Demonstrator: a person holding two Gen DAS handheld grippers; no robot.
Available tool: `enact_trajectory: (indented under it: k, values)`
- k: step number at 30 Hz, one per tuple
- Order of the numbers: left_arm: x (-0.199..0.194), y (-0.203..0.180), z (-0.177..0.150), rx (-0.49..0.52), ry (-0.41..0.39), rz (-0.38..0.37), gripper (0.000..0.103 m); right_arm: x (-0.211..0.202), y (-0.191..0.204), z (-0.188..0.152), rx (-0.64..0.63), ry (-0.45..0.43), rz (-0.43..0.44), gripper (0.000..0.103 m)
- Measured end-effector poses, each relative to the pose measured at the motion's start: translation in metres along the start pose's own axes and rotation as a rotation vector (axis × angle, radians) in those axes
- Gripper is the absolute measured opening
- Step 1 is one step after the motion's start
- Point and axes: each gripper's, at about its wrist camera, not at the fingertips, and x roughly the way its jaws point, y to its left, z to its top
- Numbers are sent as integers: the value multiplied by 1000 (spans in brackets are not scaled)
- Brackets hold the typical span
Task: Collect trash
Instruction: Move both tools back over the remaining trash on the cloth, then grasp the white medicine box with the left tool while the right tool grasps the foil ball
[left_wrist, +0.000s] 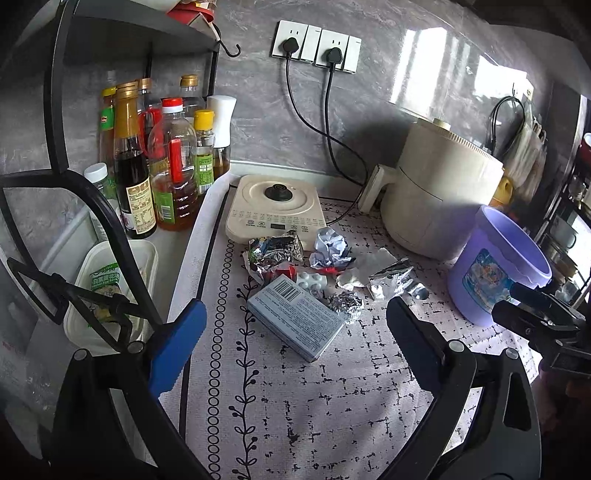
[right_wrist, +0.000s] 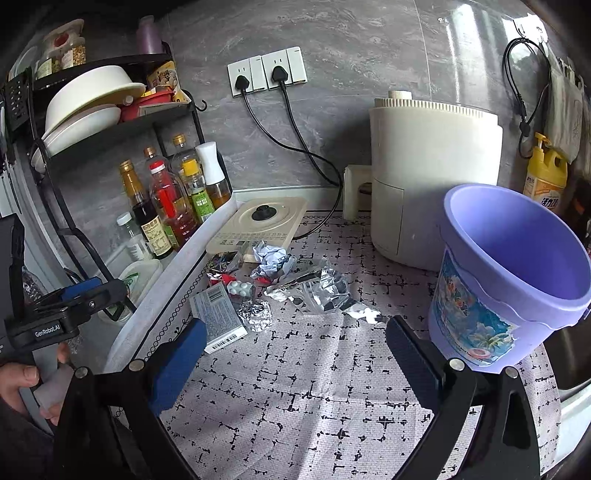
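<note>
A heap of trash lies on the patterned mat: a grey-blue carton (left_wrist: 295, 316) (right_wrist: 217, 318), a foil ball (left_wrist: 346, 305) (right_wrist: 255, 314), a blister pack (left_wrist: 312, 280) (right_wrist: 240, 288), crumpled paper (left_wrist: 330, 246) (right_wrist: 271, 258) and foil wrappers (left_wrist: 275, 251) (right_wrist: 317, 286). To the right stands a purple bucket (left_wrist: 496, 264) (right_wrist: 513, 273), hollow and upright. My left gripper (left_wrist: 293, 343) is open, just short of the carton, with nothing between its fingers. My right gripper (right_wrist: 295, 354) hovers open over bare mat, nearer than the trash and left of the bucket.
A cream induction hob (left_wrist: 275, 208) (right_wrist: 258, 223) and a cream air fryer (left_wrist: 439, 192) (right_wrist: 432, 177) stand behind the trash. Sauce bottles (left_wrist: 162, 170) (right_wrist: 170, 203) and a black rack (right_wrist: 107, 122) crowd the left. Cables (left_wrist: 332, 140) hang from wall sockets. A hand (right_wrist: 22, 380) holds the left gripper.
</note>
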Motion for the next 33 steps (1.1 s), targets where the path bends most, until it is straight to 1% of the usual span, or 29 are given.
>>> enact_trajectory:
  k: [14, 16, 18, 20, 22, 30, 33]
  values:
    - [74, -4, 5, -34, 130, 42, 97, 47, -3, 6, -12, 90, 6, 95]
    - [86, -6, 5, -28, 147, 73, 97, 54, -3, 7, -15, 99, 10, 95]
    - [99, -4, 5, -44, 176, 111, 97, 61, -4, 8, -16, 109, 10, 95]
    - [110, -1, 4, -75, 204, 106, 97, 67, -5, 8, -13, 120, 13, 95]
    - [120, -1, 4, -82, 225, 124, 97, 73, -6, 8, -12, 129, 12, 95]
    - [153, -6, 7, -67, 282, 215, 97, 90, -10, 6, 2, 161, 4, 95]
    - [165, -10, 8, -20, 299, 251, 97, 93, -11, 5, 6, 165, 3, 95]
